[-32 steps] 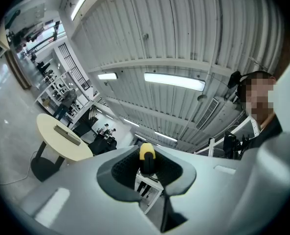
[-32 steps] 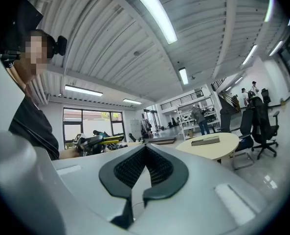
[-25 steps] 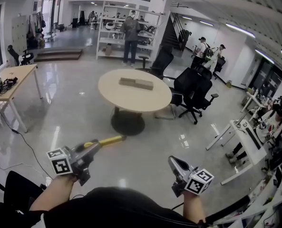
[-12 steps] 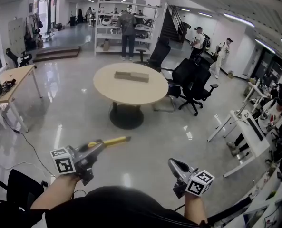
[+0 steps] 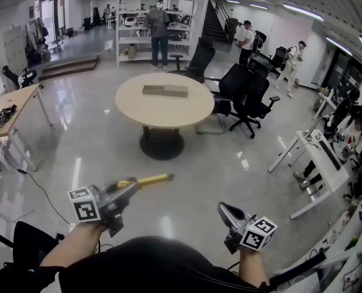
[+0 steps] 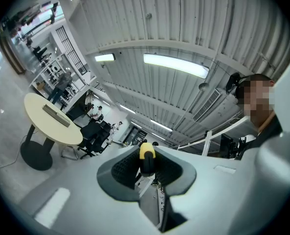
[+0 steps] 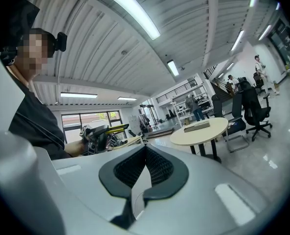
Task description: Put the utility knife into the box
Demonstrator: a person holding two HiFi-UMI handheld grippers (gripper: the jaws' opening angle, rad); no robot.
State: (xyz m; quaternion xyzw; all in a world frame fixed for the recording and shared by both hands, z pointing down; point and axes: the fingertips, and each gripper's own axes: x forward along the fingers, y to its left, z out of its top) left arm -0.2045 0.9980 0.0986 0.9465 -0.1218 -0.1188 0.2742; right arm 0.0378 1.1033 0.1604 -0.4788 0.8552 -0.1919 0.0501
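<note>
ahead: open floor (image 5: pixel 199 163) up to table (image 5: pixel 138 112) | table: box (image 5: pixel 165 90) on far half, near half free | right: chairs (image 5: pixel 248 96) beside table, right desk (image 5: pixel 320 163) | left: left desk (image 5: pixel 19 99), well aside

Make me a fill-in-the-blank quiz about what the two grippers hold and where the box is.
The left gripper clamps a utility knife with a ____ handle.
The right gripper has its jaws shut on ____.
The flat box lies on a ____ table.
Missing: yellow; nothing; round.
</note>
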